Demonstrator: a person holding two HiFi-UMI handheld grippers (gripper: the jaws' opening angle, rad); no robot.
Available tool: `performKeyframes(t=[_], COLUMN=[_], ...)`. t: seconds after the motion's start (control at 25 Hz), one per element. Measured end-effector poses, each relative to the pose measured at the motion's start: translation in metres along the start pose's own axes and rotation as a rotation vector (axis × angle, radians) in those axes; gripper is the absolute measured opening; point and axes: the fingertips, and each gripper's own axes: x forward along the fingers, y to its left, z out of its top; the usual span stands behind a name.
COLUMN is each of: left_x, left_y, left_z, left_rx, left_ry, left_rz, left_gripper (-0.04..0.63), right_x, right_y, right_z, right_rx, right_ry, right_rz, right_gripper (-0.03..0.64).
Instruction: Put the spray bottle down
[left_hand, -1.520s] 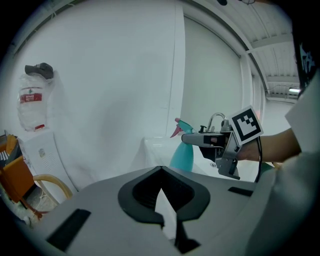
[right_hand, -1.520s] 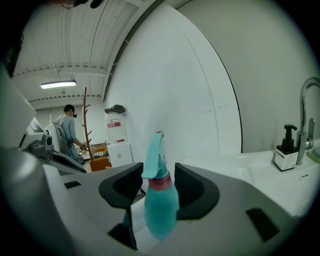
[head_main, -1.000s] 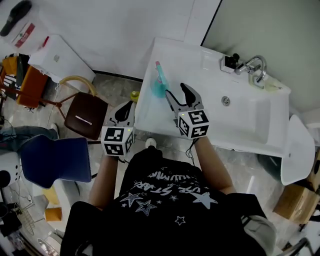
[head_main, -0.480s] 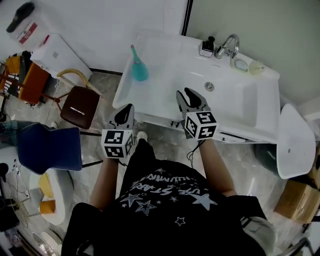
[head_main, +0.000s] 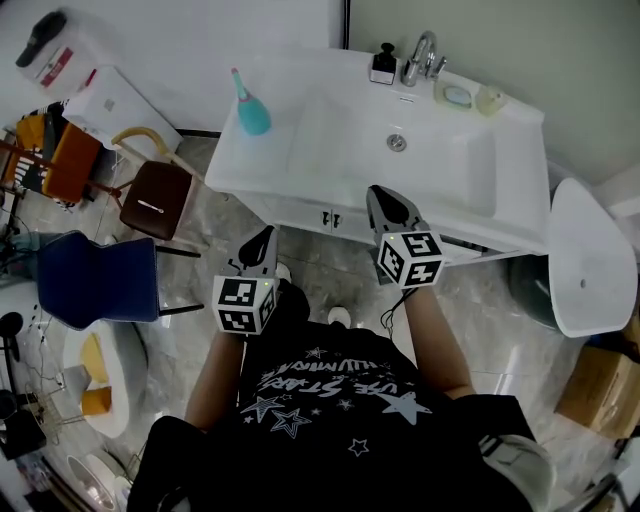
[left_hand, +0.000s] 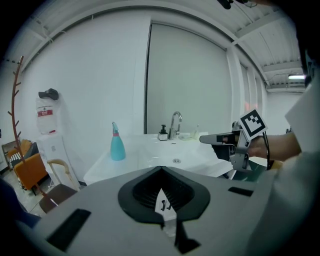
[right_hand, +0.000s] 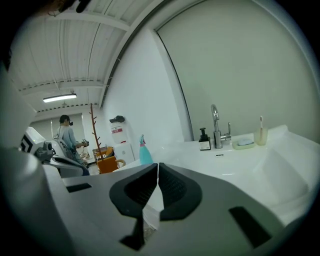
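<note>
I see the spray bottle (head_main: 250, 106) standing upright on the left end of the white sink counter (head_main: 325, 130), in the upper left of the head view. My right claw (head_main: 386, 196) hangs just below the counter's front edge, well apart from the bottle, its jaws closing on nothing. My left claw (head_main: 264, 238), lower and left of centre, is clenched and empty.

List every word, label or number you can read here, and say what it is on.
None can be read for certain.
Shirt: white print among stars, upside down, too blurred.
Red label on the white wall box: too small.
Label on the black soap bottle: too small.
</note>
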Motion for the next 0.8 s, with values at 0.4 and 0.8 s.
performKeyframes(t=[0.4,0.8], left_x=[-0.017,-0.067], left_y=[-0.039,-0.033], left_z=[-0.024,-0.051], left_rx=[0.022,-0.037], left_ry=[0.037,0.032], left_rz=[-0.053,-0.069], left_gripper=[0.015,0.015], right_x=[-0.043,-0.067], right_y=[-0.019,0.019], right_z=[-0.011,-0.034], right_rx=[0.000,-0.045], right_ry=[0.010,0.069], right_rz=[-0.067,-0.106], right_gripper=[0.012,0.012])
